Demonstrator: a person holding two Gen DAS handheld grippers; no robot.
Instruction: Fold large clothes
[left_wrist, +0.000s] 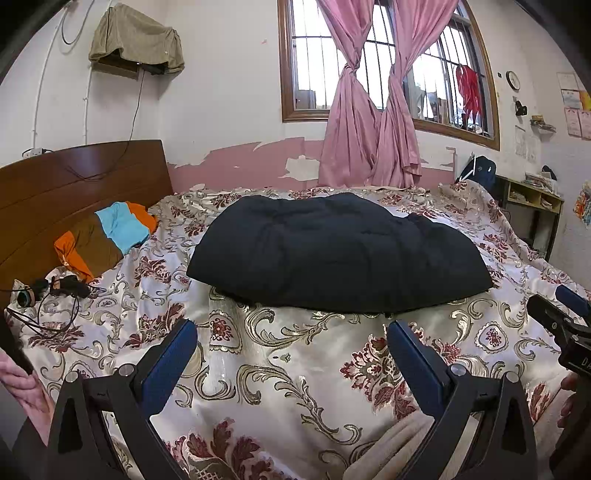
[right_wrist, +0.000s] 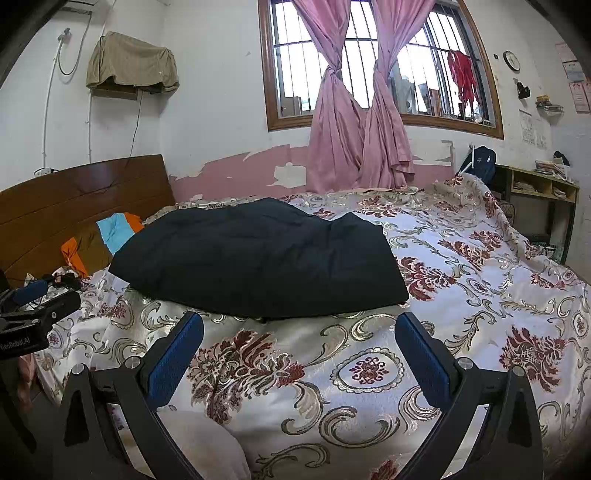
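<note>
**Black garment folded on the bed, both grippers spread and empty**

Black padded garment (left_wrist: 340, 251), a thick, quilted, soft-looking bundle of dark fabric, lay in a compact rectangular fold on the floral satin bedspread (left_wrist: 295, 369), towards the middle of the bed and ahead of both tools; its near edge ran straight across, just beyond the fingertips in each wrist view. The left gripper (left_wrist: 291, 350) was held with its blue-padded jaws wide apart and nothing between them, poised above bare bedspread; the right gripper (right_wrist: 299, 343) was likewise released, empty, and clear of the cloth; neither touched the garment. A striped orange, brown and blue cloth (left_wrist: 107, 236) rested against the brown wooden headboard (left_wrist: 74, 184), well apart from the black piece; tangled dark cables (left_wrist: 55, 295) lay near it at the bed's edge.

By its look, the garment would probably be bulky yet light, springy instead of stiff, and inclined to puff open if let go; the glossy bedspread beneath would likely let it slide when tugged. Whether a further fold was due could not be told from these views; if so, the two near corners of the front edge seemed the best holds, pinched deep enough to catch every layer, one gripper at each, then lifted together.
</note>
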